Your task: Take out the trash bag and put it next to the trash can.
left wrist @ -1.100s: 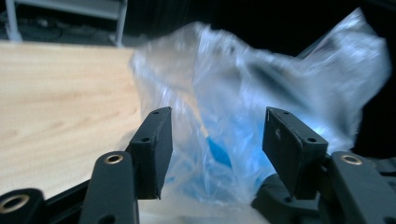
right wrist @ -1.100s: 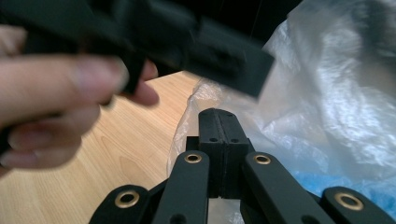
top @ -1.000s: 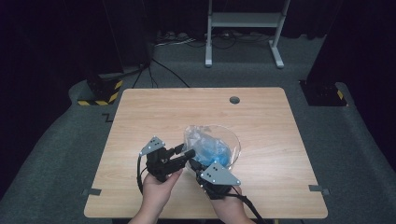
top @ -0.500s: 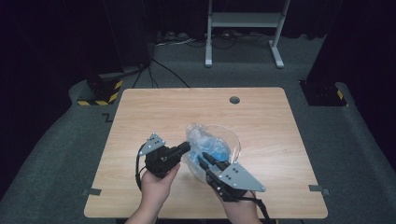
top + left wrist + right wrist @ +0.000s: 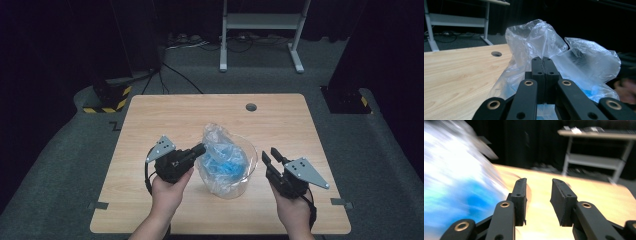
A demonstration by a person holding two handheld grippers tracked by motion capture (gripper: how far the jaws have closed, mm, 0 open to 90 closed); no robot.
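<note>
Bench first: the pale wooden bench top carries everything, with a round cable hole near its far edge. At its middle, toward your side, stands the clear round plastic container with the crinkled transparent plastic bag sitting in it, something bright blue showing through the film; what the blue thing is you cannot tell from here. The bag's mouth stands up loose and puffed above the rim.

Your left gripper has its fingers pressed tight together on a fold of the bag's upper edge; the left gripper view shows the film rising straight from the closed tips. Your right gripper sits just beside the container, apart from the bag, its fingers spread wide with nothing between them.

Judging by this, one side of the bag is secured and the other is not. What seems left is for you to bring the right fingers onto the opposite edge before lifting or spreading the bag.
</note>
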